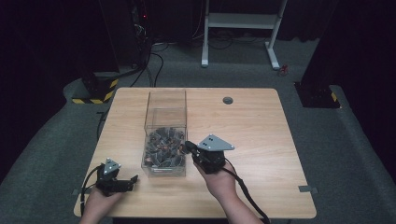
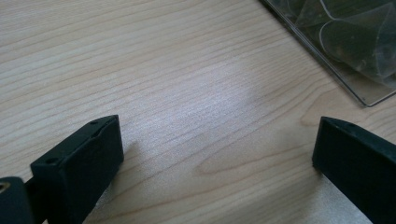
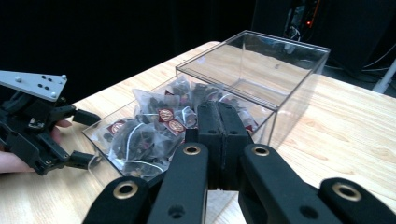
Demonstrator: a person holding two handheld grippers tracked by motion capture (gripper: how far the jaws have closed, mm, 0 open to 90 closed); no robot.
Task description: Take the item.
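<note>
My right gripper (image 3: 219, 135) had its black jaws pressed flat together with nothing between them, poised at the near rim of the clear, square-sided plastic box (image 3: 299, 70) and angled toward its contents. Inside that box lay a heap of translucent pyramid tea bags (image 3: 159, 126) with dark leaves and small red-and-gold tags, piled in the half nearer me; the far half looked bare. From above, the box (image 1: 166, 100) stood a little left of the middle of the pale wooden bench (image 1: 261, 135), and my right gripper (image 1: 189, 147) sat just at its right wall.

My left gripper (image 1: 134, 178) rested low on the bench by the box's near left corner, jaws spread wide and holding nothing; between its black pads (image 2: 88, 163) I saw only wood grain, with a corner of the box (image 2: 359, 88) just ahead.

To pick a bag cleanly, I judged I should first open the right jaws, then come down over the rim rather than against it, and aim for one bag on top of the heap, pinching a corner or its tag. The bags were soft and tangled by their strings, so a slow lift seemed wise. My left gripper could steady the light box against sliding.
</note>
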